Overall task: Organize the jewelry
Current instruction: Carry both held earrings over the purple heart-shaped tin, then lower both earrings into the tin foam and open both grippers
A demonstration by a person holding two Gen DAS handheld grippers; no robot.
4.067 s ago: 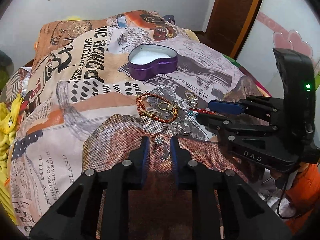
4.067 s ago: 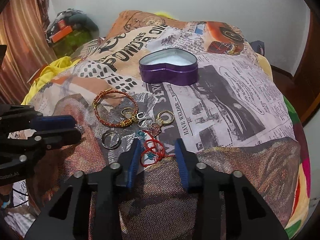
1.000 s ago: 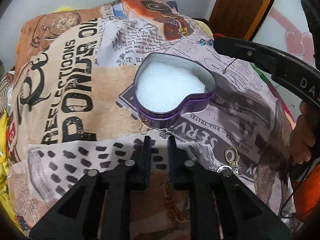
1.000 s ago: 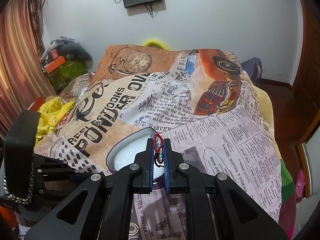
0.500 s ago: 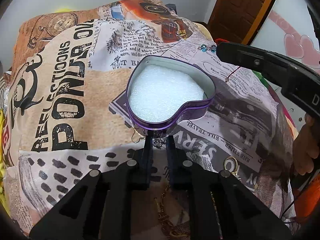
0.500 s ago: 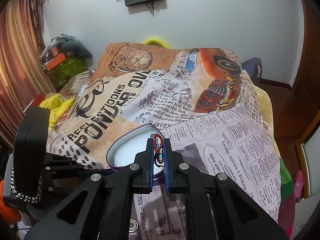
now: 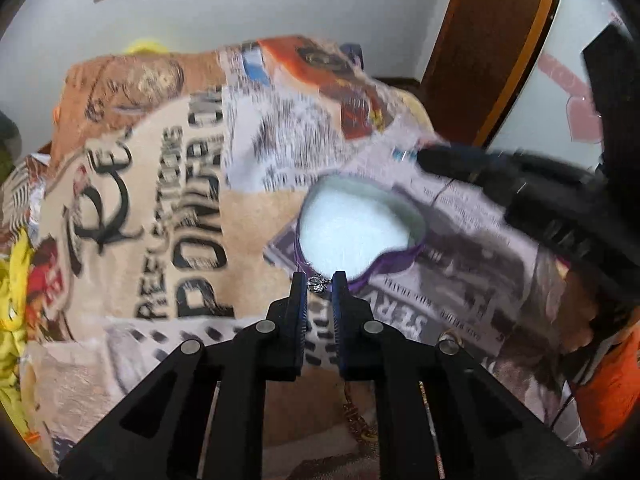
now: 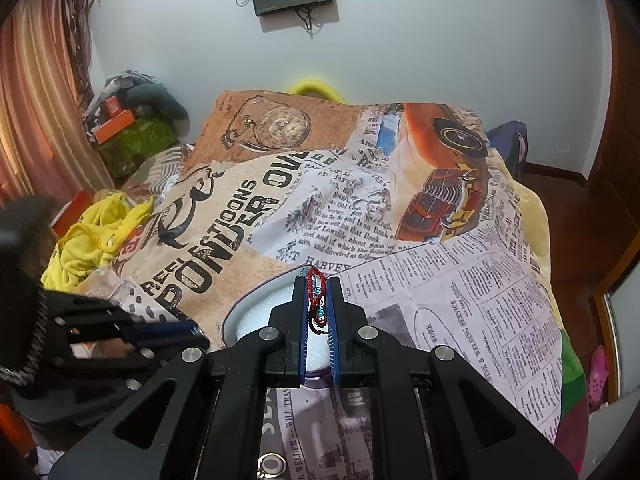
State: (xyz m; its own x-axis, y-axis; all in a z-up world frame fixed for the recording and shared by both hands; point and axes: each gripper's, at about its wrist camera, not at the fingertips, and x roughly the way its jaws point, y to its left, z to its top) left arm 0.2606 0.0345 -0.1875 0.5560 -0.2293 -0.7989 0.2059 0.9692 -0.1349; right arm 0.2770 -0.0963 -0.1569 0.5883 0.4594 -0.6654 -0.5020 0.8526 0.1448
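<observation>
A purple heart-shaped tin [image 7: 396, 258] with white foam inside lies on the newspaper-print bedspread. My left gripper [image 7: 319, 281] is shut on a small silver earring [image 7: 317, 283] and holds it at the tin's near rim. My right gripper [image 8: 317, 288] is shut on a red cord bracelet with blue beads [image 8: 316, 300] and hovers over the tin [image 8: 240, 320]; it shows as a blurred black arm [image 7: 500, 184] in the left wrist view. The left gripper shows at the left edge of the right wrist view [image 8: 176, 330].
A gold ring [image 8: 270, 462] lies on the bedspread below the right gripper. A gold chain [image 7: 360, 424] lies under the left gripper. Yellow cloth [image 8: 96, 236] is piled at the bed's left side. A wooden door [image 7: 488, 48] stands at the right.
The left gripper has lifted and drawn back left with the earring, so the tin looks smaller and the view is blurred. The right gripper stays over the tin with the bracelet.
</observation>
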